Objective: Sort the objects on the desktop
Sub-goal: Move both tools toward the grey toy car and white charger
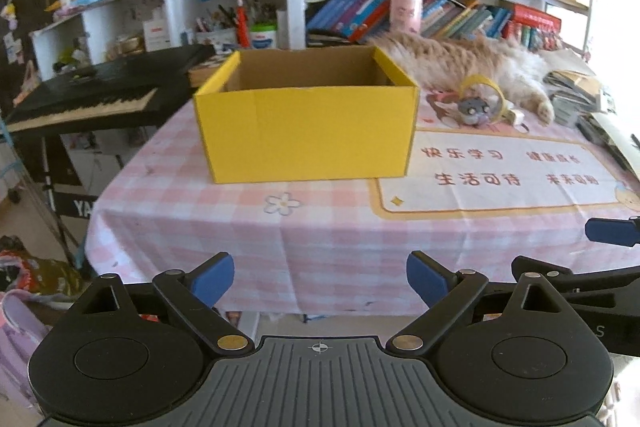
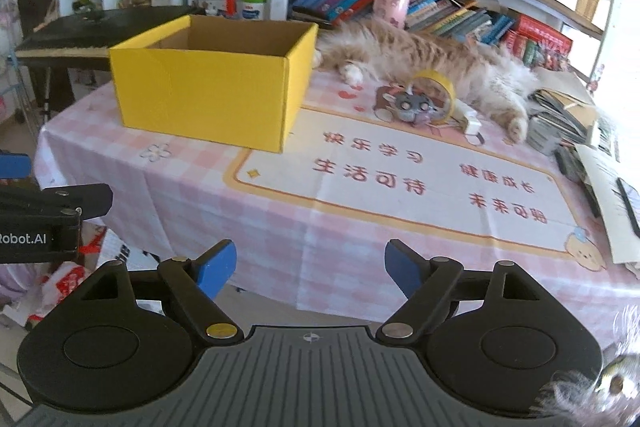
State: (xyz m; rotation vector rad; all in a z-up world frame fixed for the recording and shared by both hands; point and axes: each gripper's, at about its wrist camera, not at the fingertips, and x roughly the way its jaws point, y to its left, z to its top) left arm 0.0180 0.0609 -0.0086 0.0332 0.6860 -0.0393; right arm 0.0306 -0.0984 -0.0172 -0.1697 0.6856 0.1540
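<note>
Both my grippers, left gripper (image 1: 320, 281) and right gripper (image 2: 310, 269), hang off the worktop's near edge, fingers spread, nothing between. Yellow box (image 2: 208, 87) open-topped at far-left corner to take stuff (tape roll (image 2: 434, 93), toy (image 2: 412, 107) near far edge by cat (image 2: 440, 59)).

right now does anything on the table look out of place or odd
Yes: a fluffy orange cat lies stretched along the back of the table, right behind the yellow tape roll and small grey toy. Its paws lie close beside those items. The yellow box stands upright.
</note>
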